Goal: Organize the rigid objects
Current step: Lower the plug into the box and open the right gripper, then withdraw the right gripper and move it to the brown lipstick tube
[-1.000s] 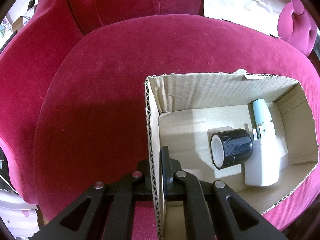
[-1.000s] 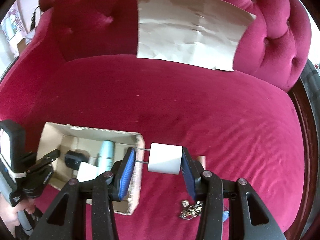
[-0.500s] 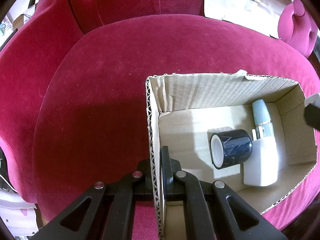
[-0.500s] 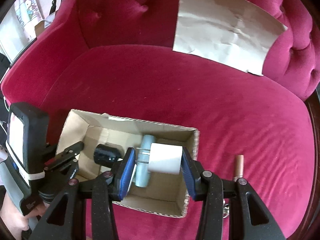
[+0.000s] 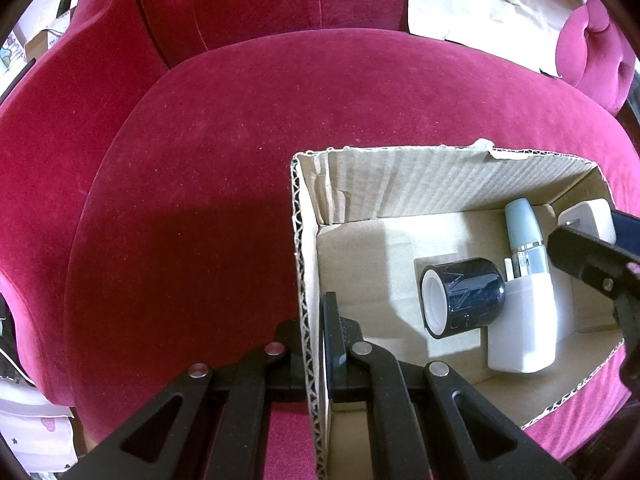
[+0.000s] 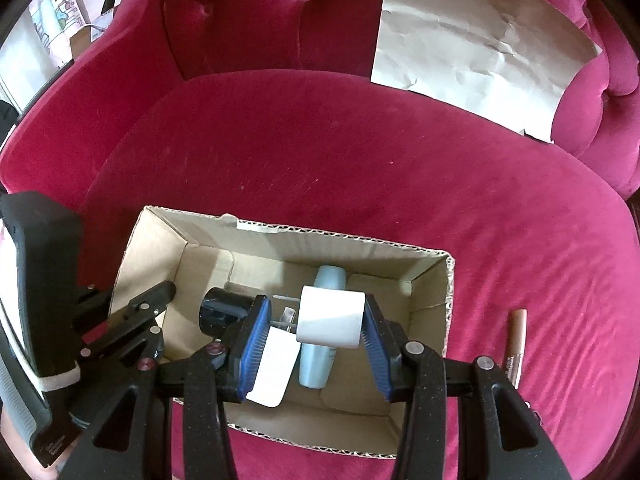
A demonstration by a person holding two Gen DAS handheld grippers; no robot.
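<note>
An open cardboard box (image 6: 340, 240) sits on the red velvet seat. My left gripper (image 5: 316, 344) is shut on the box's left wall (image 5: 304, 280). Inside lie a black jar (image 5: 460, 296), a pale blue tube (image 5: 522, 232) and a white charger (image 5: 524, 324). My right gripper (image 6: 316, 320) is shut on a white plug block (image 6: 332, 318) with its metal prongs toward the left pad. It hangs over the box's middle, above the blue tube (image 6: 324, 280) and the charger (image 6: 274, 364). In the left wrist view the plug (image 5: 586, 220) shows at the right edge.
A brown lipstick tube (image 6: 516, 344) lies on the seat right of the box. A creased sheet of paper (image 6: 472, 48) leans on the tufted backrest. The seat's dark wooden edge runs along the right side. Shelves and clutter stand beyond the left armrest.
My right gripper has carried the white plug leftward and down, from beside the box's right wall to over its inside. The left gripper and the box have not moved.
</note>
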